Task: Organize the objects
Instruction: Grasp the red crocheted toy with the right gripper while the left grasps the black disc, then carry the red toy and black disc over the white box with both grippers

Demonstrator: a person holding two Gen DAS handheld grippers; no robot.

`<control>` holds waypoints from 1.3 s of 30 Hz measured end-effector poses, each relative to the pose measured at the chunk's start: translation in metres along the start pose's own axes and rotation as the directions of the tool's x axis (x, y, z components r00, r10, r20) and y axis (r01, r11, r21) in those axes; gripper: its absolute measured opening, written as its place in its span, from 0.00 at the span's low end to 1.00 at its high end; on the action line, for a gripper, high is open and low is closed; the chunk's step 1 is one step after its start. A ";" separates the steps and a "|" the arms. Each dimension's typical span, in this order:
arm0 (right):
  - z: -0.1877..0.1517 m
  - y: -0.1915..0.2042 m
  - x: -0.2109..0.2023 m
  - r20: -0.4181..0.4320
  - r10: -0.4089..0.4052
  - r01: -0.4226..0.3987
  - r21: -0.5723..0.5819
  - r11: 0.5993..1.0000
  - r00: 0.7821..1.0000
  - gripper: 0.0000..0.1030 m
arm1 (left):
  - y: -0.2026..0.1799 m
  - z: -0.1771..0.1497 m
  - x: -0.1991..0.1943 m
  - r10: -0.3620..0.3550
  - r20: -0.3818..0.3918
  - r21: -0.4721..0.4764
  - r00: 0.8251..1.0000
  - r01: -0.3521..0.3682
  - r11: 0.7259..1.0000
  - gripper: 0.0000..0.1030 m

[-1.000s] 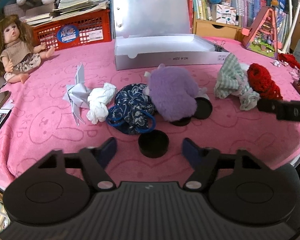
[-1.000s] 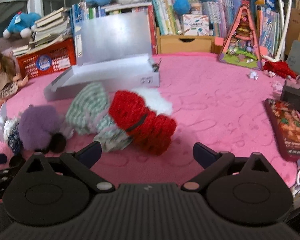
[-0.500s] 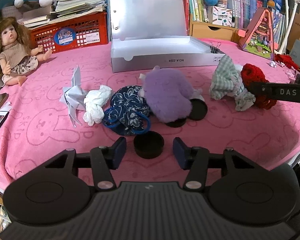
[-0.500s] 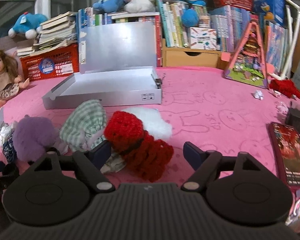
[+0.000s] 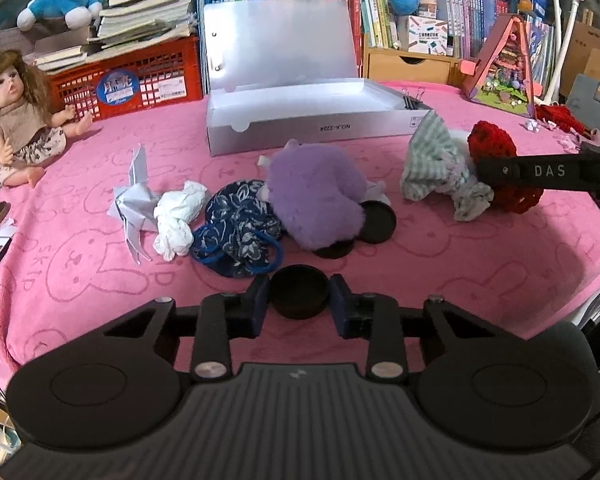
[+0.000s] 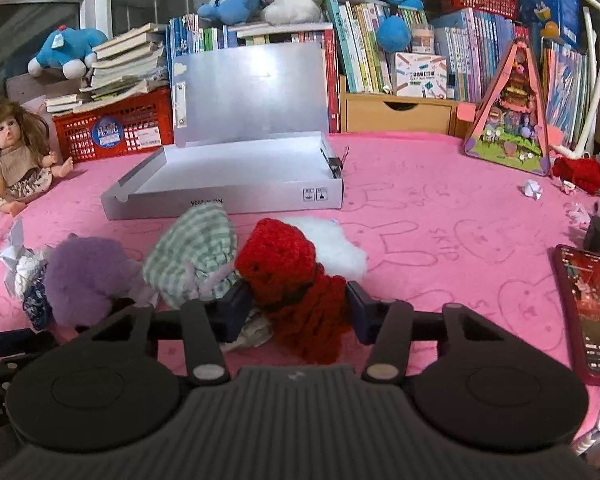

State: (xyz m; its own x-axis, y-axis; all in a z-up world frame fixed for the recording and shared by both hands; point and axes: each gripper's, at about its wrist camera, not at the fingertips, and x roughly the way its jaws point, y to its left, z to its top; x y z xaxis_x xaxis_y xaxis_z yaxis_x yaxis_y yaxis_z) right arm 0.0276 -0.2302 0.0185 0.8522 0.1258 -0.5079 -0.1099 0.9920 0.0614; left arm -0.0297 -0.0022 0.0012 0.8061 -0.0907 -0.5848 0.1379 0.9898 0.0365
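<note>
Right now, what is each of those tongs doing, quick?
Left tongs: shut on the black round lid.
Right tongs: closing around the red knitted thing, pads at its sides.

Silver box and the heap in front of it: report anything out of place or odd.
The silver box stands open and holds none of the items. They lie jumbled on the pink cloth: purple plush lies over black discs, and crumpled white paper sits among the fabric pieces.
</note>
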 end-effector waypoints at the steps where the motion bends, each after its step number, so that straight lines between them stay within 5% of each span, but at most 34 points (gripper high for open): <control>1: 0.001 0.000 -0.003 0.005 0.005 -0.005 0.004 1.000 1.000 0.53 | -0.002 0.001 -0.002 0.000 0.009 0.010 1.000 0.000 1.000 0.37; 18: 0.015 -0.002 -0.021 0.043 0.046 -0.047 0.037 0.998 0.998 0.52 | -0.008 0.027 -0.020 -0.073 0.107 0.020 0.992 0.071 0.997 0.37; 39: 0.074 -0.015 0.001 0.091 0.060 -0.060 0.002 0.998 0.994 0.53 | 0.031 0.116 0.008 -0.112 0.200 -0.042 0.974 0.122 0.992 0.37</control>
State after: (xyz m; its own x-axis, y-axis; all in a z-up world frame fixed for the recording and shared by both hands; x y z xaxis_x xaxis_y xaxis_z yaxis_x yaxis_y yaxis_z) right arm 0.0675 -0.2450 0.0804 0.8871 0.1846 -0.4230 -0.1598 0.9827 0.0936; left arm 0.0479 0.0149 0.0912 0.8842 -0.2208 -0.4117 0.2114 0.9750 -0.0690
